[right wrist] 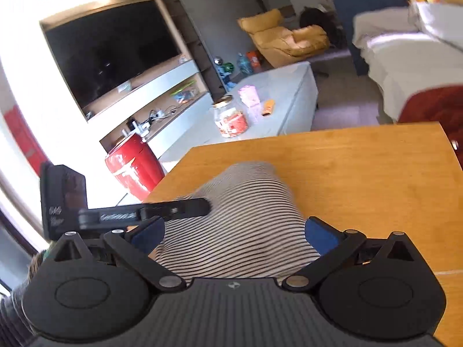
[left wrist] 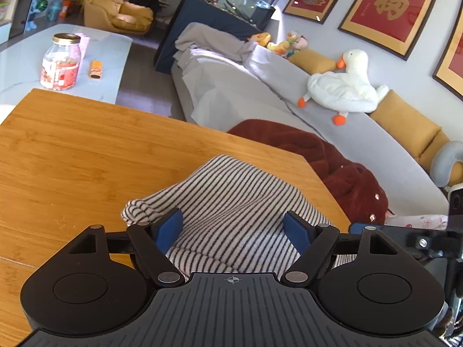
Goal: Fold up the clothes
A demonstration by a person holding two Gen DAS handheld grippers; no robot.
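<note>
A black-and-white striped garment (left wrist: 231,202) lies bunched on the wooden table (left wrist: 72,159). My left gripper (left wrist: 233,227) is open, its blue pads (left wrist: 170,225) spread over the garment, gripping nothing. In the right wrist view the same striped garment (right wrist: 246,217) lies on the table (right wrist: 361,173). My right gripper (right wrist: 234,231) is open above it, with its blue pads (right wrist: 321,235) wide apart. The left gripper's black finger (right wrist: 162,209) reaches in from the left over the garment's edge. That view is motion-blurred.
A dark red garment (left wrist: 332,167) lies on the grey sofa (left wrist: 289,92) past the table's far right edge, with a plush goose (left wrist: 344,86). A glass jar (left wrist: 60,60) stands on the white coffee table (left wrist: 110,46). A red drum-shaped stool (right wrist: 133,167) stands left of the table.
</note>
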